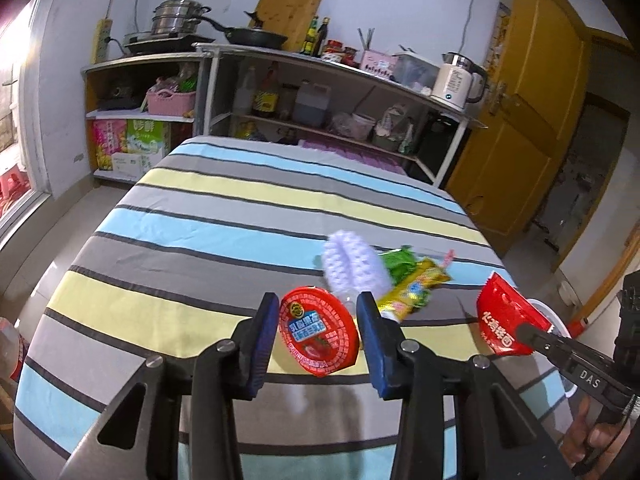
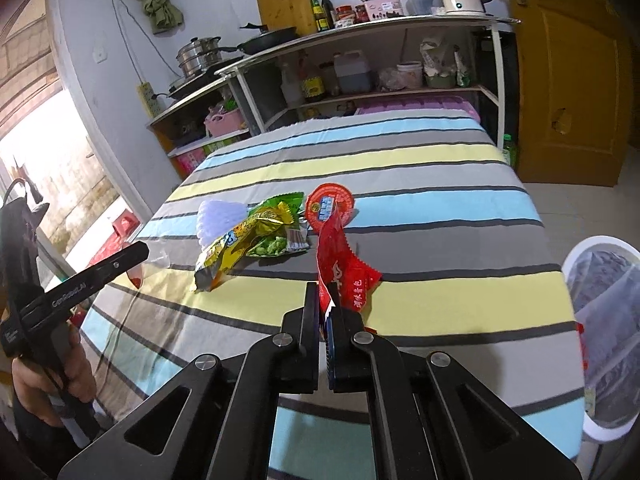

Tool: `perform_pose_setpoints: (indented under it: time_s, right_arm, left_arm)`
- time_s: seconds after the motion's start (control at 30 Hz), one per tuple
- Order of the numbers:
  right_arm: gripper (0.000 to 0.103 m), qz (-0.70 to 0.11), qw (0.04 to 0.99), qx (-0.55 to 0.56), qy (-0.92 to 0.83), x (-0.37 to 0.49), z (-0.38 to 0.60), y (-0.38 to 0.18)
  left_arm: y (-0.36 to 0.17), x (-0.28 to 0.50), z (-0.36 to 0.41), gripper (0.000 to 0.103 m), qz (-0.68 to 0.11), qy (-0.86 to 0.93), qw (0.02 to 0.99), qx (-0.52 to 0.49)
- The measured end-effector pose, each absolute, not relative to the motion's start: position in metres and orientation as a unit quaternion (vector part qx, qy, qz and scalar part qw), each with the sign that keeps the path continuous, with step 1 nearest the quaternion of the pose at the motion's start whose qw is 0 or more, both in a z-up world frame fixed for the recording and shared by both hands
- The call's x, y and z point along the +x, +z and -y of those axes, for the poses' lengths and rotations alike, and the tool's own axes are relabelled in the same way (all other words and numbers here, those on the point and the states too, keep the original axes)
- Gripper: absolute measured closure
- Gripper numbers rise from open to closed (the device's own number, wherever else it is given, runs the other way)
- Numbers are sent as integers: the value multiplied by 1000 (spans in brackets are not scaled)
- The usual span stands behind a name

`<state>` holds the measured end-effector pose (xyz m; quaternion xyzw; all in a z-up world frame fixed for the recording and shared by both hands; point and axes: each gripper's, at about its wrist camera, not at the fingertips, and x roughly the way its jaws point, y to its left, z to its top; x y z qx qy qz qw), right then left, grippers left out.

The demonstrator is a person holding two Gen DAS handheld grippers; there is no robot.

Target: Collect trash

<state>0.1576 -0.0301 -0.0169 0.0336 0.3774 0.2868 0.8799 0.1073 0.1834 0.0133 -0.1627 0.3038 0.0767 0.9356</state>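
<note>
**Now carrying a wrapper to the bin**

Clearly the right tool (image 2: 326, 312) is clamped narrow on a red sauce packet (image 2: 344, 268), lifted off the striped surface (image 2: 440, 184). The left tool (image 1: 318, 320) stands wide, its fingers framing a red round lid (image 1: 318, 330) without touching it. Beyond lie a yellow snack wrapper (image 2: 236, 248), a green wrapper (image 2: 280, 210) and a white foam net (image 2: 218, 216), bunched together. A white mesh bin (image 2: 604, 320) sits just off the surface's right edge. The step looks like transport; next, the packet needs swinging right over the bin and releasing.

red wrapper (image 2: 344, 268), striped tablecloth (image 2: 420, 184), blue-padded gripper (image 1: 318, 340)
</note>
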Motion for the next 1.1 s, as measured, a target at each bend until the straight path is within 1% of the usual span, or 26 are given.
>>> perform_pose_setpoints:
  time_s: [0.67, 0.97, 1.03, 1.07, 1.1]
  right_arm:
    - [101, -343, 905, 62, 243, 134, 105, 10]
    - [102, -348, 898, 66, 260, 127, 125, 6]
    - [97, -353, 893, 60, 272, 124, 124, 2]
    - [88, -356, 890, 56, 280, 122, 122, -1]
    - [71, -359, 887, 54, 285, 121, 121, -4]
  left_arm:
    - [41, 122, -85, 64, -293, -30, 948, -122]
    - [45, 123, -63, 64, -295, -47, 948, -112]
    - [44, 121, -63, 64, -295, -47, 948, -113]
    - [45, 120, -63, 64, -295, -47, 948, -113]
    - [45, 118, -63, 64, -295, -47, 948, -112]
